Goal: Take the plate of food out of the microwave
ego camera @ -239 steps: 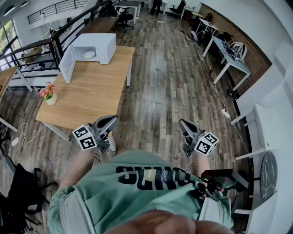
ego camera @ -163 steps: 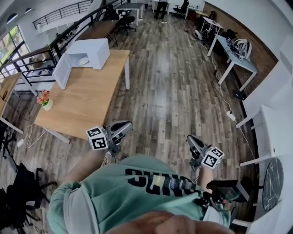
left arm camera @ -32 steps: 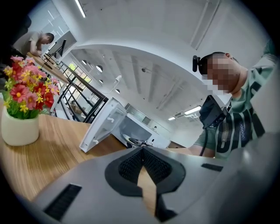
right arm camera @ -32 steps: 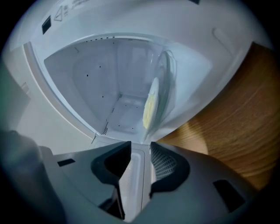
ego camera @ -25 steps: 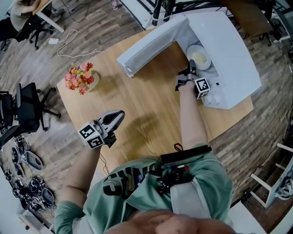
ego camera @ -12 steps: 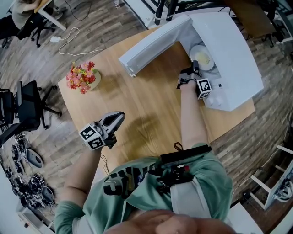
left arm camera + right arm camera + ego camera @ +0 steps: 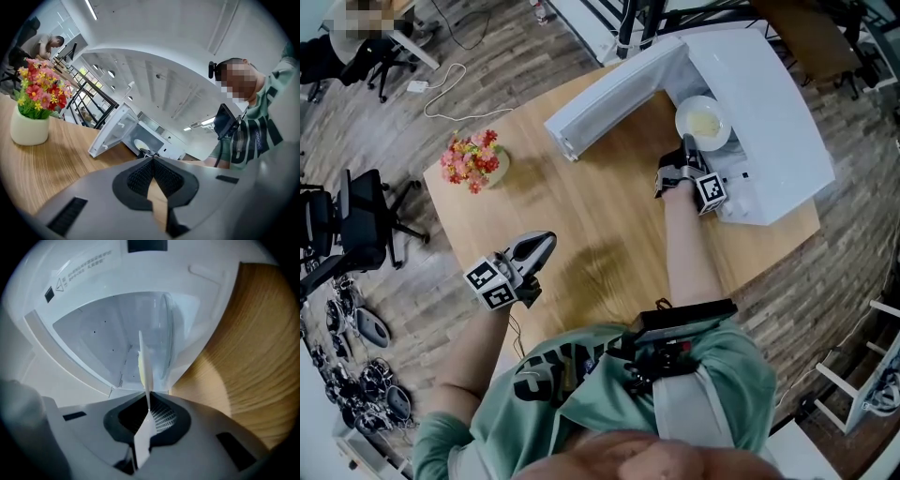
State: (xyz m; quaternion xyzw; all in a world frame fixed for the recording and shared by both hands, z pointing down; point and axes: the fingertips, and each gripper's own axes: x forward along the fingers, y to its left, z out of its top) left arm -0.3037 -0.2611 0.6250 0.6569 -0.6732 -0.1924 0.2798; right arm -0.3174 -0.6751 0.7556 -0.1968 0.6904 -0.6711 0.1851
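Plate [image 7: 701, 123] of food sits at the mouth of the open microwave [image 7: 773, 103], its rim pinched in the right tool [image 7: 688, 155], whose jaws have just been closing; the left tool [image 7: 546, 241], jaws together and empty, hovers over the worktop [image 7: 581, 206].

**Tally: one of each item, two grippers**

One white microwave [image 7: 769, 103] stands at the upper right of the head view, with one door [image 7: 614, 94] swung open. One plate [image 7: 703, 122] of food shows at its mouth. One wooden table [image 7: 581, 206] fills the middle of the frame. One pot of flowers [image 7: 472, 161] sits left of centre. There are two grippers: the left gripper [image 7: 546, 239] at lower left and the right gripper [image 7: 686, 155] right of centre. One black office chair [image 7: 356, 220] stands at the left edge.
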